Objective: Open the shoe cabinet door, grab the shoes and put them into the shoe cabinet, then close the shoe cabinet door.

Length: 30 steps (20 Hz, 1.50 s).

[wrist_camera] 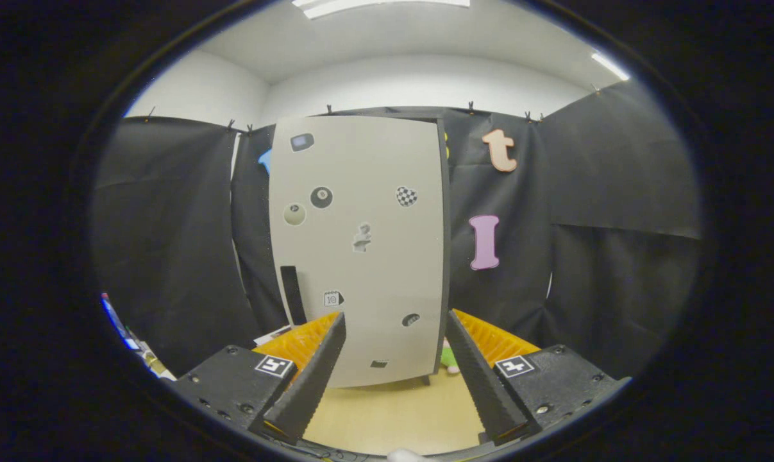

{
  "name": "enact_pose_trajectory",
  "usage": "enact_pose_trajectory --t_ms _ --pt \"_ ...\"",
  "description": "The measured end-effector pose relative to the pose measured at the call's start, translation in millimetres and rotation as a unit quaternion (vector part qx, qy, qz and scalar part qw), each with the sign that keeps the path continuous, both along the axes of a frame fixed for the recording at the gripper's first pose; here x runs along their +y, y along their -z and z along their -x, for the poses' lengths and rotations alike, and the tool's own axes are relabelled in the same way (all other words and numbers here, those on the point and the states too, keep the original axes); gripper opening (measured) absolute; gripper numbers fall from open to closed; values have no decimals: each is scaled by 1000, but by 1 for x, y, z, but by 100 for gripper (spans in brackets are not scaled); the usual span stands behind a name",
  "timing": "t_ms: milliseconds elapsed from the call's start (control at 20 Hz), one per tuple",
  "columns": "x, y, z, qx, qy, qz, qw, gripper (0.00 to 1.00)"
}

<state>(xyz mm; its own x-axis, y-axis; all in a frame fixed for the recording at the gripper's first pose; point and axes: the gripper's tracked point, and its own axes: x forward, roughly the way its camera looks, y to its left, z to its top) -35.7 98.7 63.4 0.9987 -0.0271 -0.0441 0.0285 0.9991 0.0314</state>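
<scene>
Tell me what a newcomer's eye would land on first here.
The tall pale cabinet door, dotted with small stickers, stands shut straight ahead beyond the fingers. The gripper hangs open with nothing between its fingers, over a bare wooden floor. A dark vertical handle sits low near the door's left edge.

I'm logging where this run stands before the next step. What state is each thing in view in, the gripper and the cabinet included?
Gripper: open, fingers spread and holding nothing, short of the cabinet.
Shoe cabinet door: shut, standing upright beyond the fingers, stickers on its face.
Door handle: dark vertical strip by the door's edge, untouched.
Small pink and green thing: on the floor at the cabinet's foot, partly hidden; cannot tell what it is.
</scene>
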Motion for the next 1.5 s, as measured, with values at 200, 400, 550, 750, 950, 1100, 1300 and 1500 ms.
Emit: enact_pose_trajectory --t_ms 200,400,550,750,950,1100,1300,1500 --pt "-5 -4 5 -4 5 1 1000 99" --pt "-7 -3 4 -4 3 -2 1000 99" --pt "-7 -2 4 -8 2 1 1000 99" --pt "-5 -2 4 -9 -2 0 1000 99" --pt "-3 -2 4 -9 -4 2 1000 99" --pt "-2 -1 6 -7 -5 3 1000 100" --pt "-3 -3 7 -8 -5 5 1000 99" --pt "-2 -5 10 -11 -4 6 1000 99"
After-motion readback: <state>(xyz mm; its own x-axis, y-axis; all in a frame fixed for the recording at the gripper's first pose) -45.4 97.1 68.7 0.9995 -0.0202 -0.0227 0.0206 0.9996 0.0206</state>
